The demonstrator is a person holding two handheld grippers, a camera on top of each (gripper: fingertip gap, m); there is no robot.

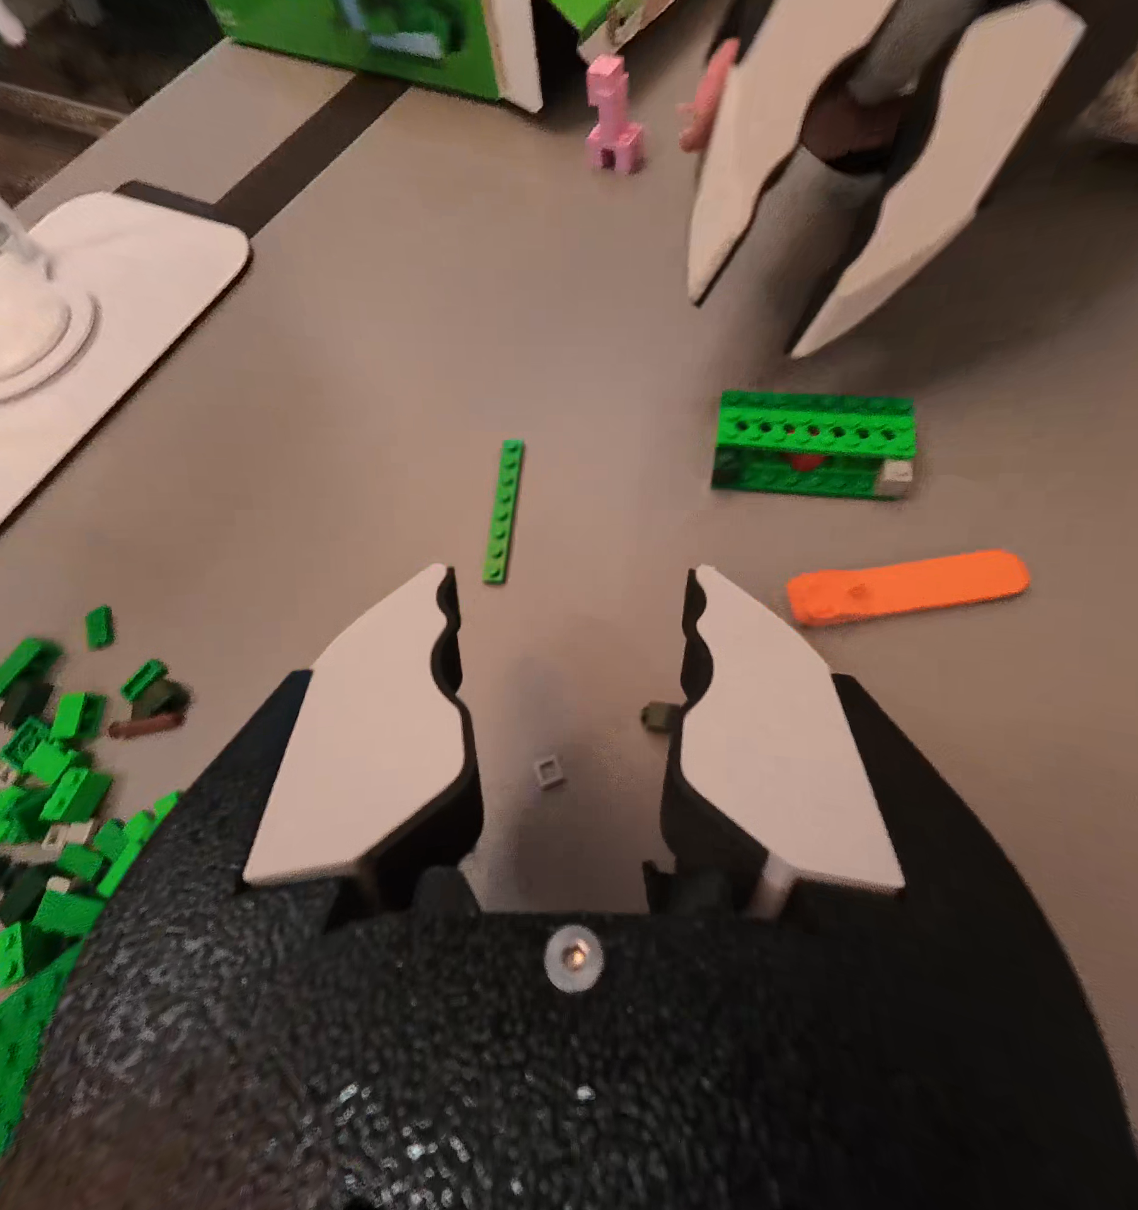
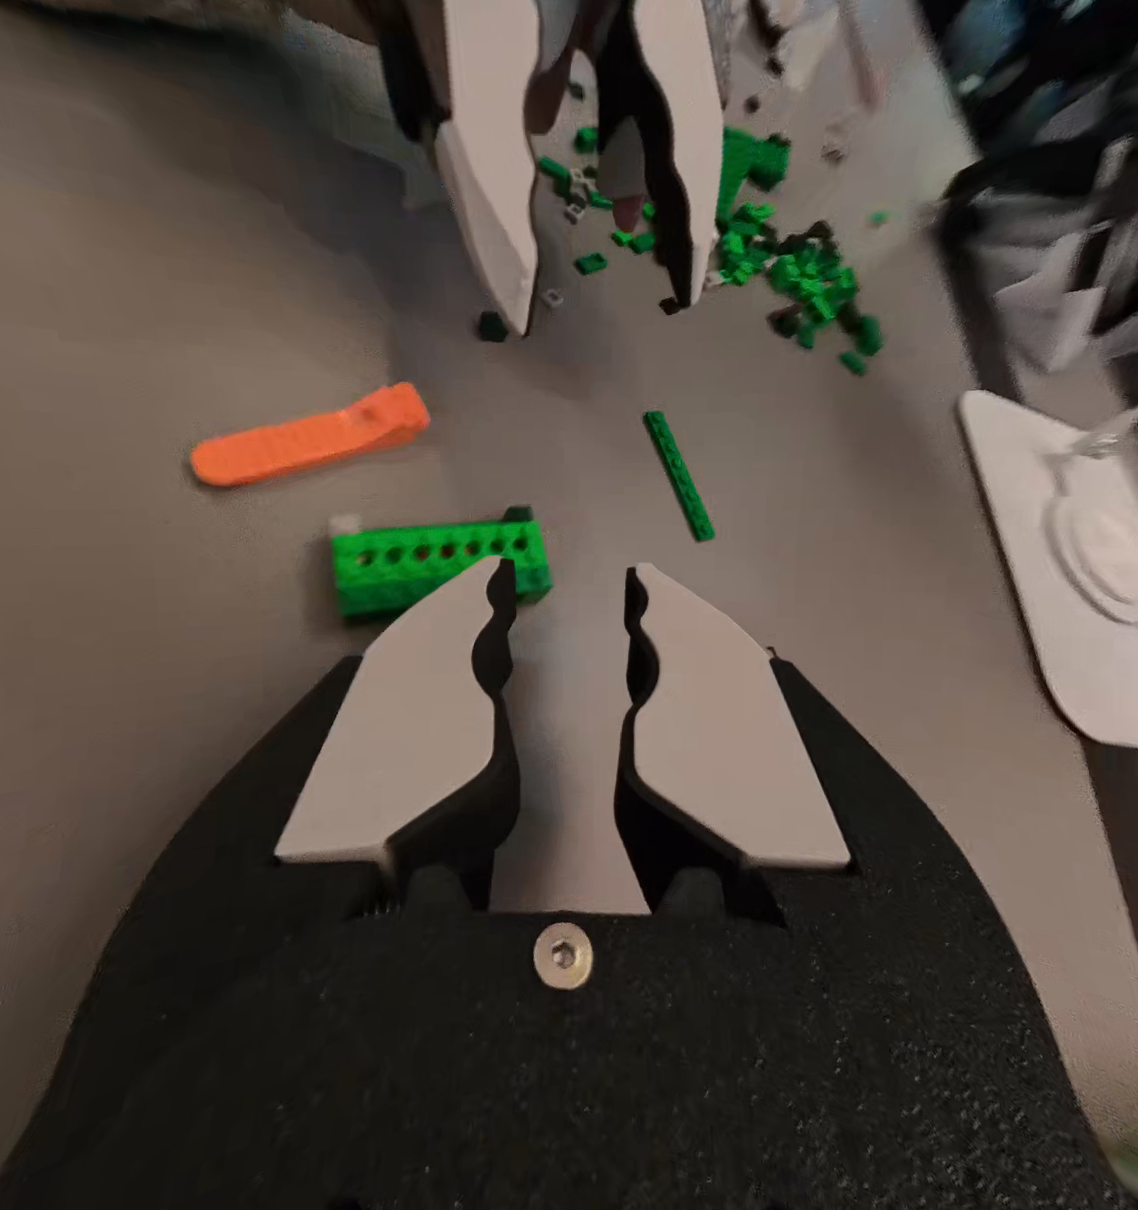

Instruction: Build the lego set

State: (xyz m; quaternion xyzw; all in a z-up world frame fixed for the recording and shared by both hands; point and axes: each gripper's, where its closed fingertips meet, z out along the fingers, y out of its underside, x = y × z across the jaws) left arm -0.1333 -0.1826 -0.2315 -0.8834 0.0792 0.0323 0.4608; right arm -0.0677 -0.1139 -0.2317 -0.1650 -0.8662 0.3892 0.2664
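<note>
A green brick assembly [image 1: 813,445] with a row of holes lies on the grey table; it also shows in the right wrist view [image 2: 422,569], partly behind my right finger. A long thin green plate [image 1: 504,511] lies alone mid-table, also in the right wrist view [image 2: 679,475]. My left gripper [image 1: 571,576] is open and empty, just short of the plate's near end. My right gripper [image 2: 565,569] is open and empty, hovering beside the assembly; it shows in the left wrist view [image 1: 743,327] above the assembly. A small grey tile [image 1: 547,768] lies between my left fingers.
An orange brick separator [image 1: 907,586] lies near the assembly, also in the right wrist view [image 2: 311,435]. A pile of loose green bricks [image 1: 42,772] sits at the left. A white mat [image 1: 95,327] bears a glass. A pink figure [image 1: 612,114] and green box [image 1: 370,39] stand at the back. My left tips are roughly 6 cm from the long thin green plate [image 1: 504,511].
</note>
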